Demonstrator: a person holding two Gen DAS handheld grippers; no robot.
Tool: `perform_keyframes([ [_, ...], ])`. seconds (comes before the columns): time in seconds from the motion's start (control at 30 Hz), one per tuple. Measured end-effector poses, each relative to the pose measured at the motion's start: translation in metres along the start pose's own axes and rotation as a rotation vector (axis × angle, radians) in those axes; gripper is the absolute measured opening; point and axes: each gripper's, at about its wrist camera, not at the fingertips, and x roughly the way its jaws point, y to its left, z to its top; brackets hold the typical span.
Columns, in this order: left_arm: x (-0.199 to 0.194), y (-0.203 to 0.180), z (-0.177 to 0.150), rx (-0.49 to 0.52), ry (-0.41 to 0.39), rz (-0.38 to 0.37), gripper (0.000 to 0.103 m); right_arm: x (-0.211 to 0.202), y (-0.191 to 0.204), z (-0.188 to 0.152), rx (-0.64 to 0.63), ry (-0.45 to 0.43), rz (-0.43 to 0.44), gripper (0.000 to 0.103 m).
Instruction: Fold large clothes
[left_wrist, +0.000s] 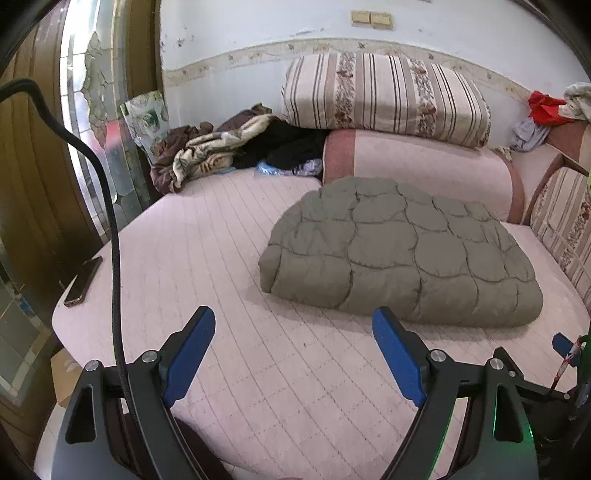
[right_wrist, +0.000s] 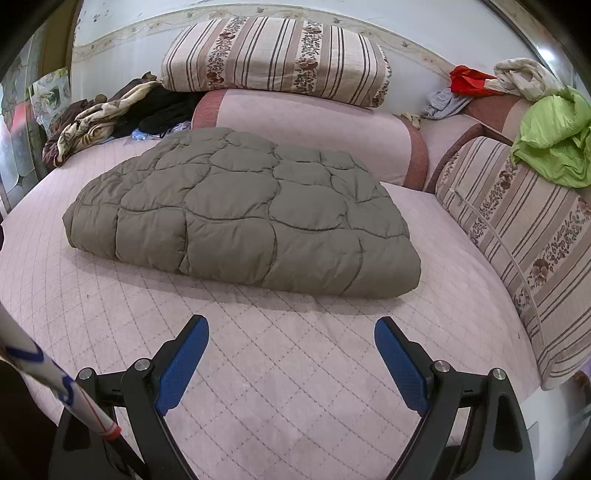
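1. The grey-green quilted garment (right_wrist: 236, 214) lies on the pink quilted bed (right_wrist: 295, 369) as a thick, compact bundle. It sits toward the back of the bed, just in front of the pink bolster (right_wrist: 314, 129) along the back edge, and nearer the right edge than the left.
2. Its near edge is a rounded fold and its outline is roughly rectangular, with no sleeve or hem trailing out, so I judge the folding largely done, perhaps complete.
3. The left gripper (left_wrist: 293, 347) hovers over bare bed short of the bundle's near edge, fingers spread wide and holding nothing.
4. The right gripper (right_wrist: 291, 354) also hangs apart from the bundle, fingers wide and empty.
5. What may remain: a last halving or tidying of the bundle, if it needs to be smaller. A green garment (right_wrist: 554, 144) lies rumpled on the striped cushion (right_wrist: 517, 236) at the right edge, and could be next.
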Motion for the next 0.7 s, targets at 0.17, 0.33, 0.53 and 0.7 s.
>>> perform_keyframes([
  [0.17,-0.01,0.007,0.002,-0.037,-0.068,-0.016,0.09,0.0,0.002,0.002,-0.002,-0.005,0.002,0.094],
  [0.33,-0.016,0.01,0.005,-0.036,-0.116,0.005,0.09,-0.001,0.006,0.003,-0.014,-0.012,-0.001,0.094],
  [0.53,-0.008,0.009,0.005,-0.029,-0.077,0.002,0.09,-0.003,0.01,0.006,-0.03,-0.019,0.002,0.094],
  [0.7,0.001,0.005,0.002,-0.013,-0.031,0.001,0.091,-0.004,0.014,0.009,-0.037,-0.02,0.005,0.094],
])
